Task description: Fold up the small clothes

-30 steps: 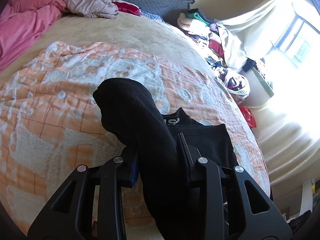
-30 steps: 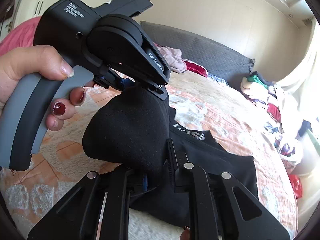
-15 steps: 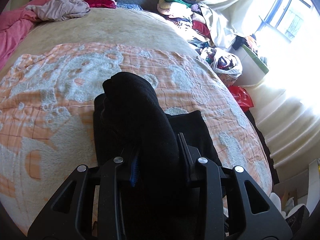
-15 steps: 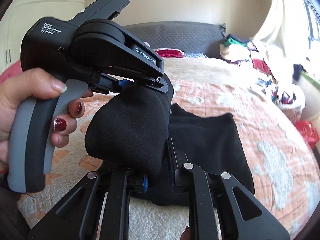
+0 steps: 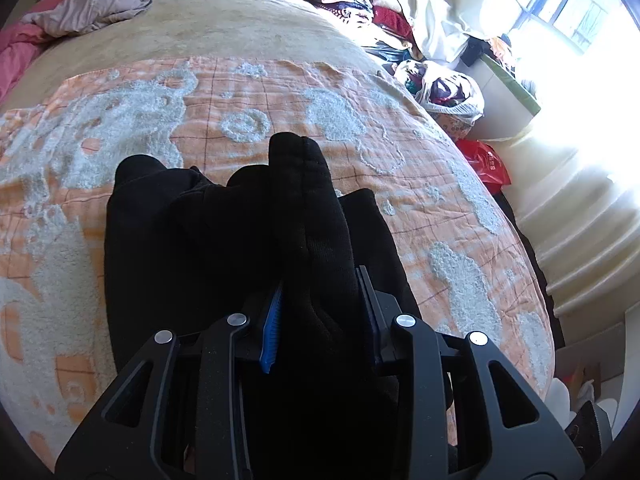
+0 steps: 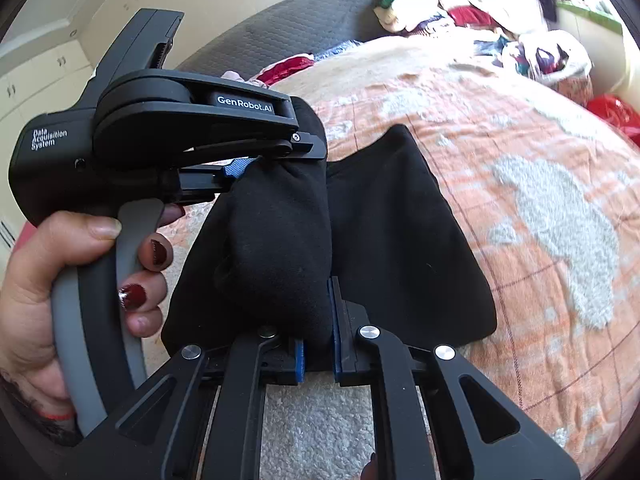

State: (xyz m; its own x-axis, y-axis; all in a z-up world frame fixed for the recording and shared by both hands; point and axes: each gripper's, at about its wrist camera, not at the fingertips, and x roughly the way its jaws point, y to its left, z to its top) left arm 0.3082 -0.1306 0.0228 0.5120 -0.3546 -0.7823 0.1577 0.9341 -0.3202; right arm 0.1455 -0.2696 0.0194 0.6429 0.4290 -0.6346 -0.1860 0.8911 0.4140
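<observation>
Black shorts [image 6: 400,248], soft, light and limp, sag over the bed [image 6: 540,184] with each folded edge pinched by the left gripper [image 5: 320,316] and right gripper [image 6: 316,344], best held at hems.

Both grippers matte black w/ triangular cut-outs in the linkage arms, silver round pivot screws & blue ribbed pads on the inner finger faces: left gripper [image 5: 320,320], right gripper [image 6: 318,344]. Seen from the right wrist cam, left unit's body reads "GenRobot.AI" & "Data Acquisition System" in white, w/ a grey curved trigger grip below. The hand [image 6: 60,276] on that grip wears dark red nail polish, chipped.
</observation>
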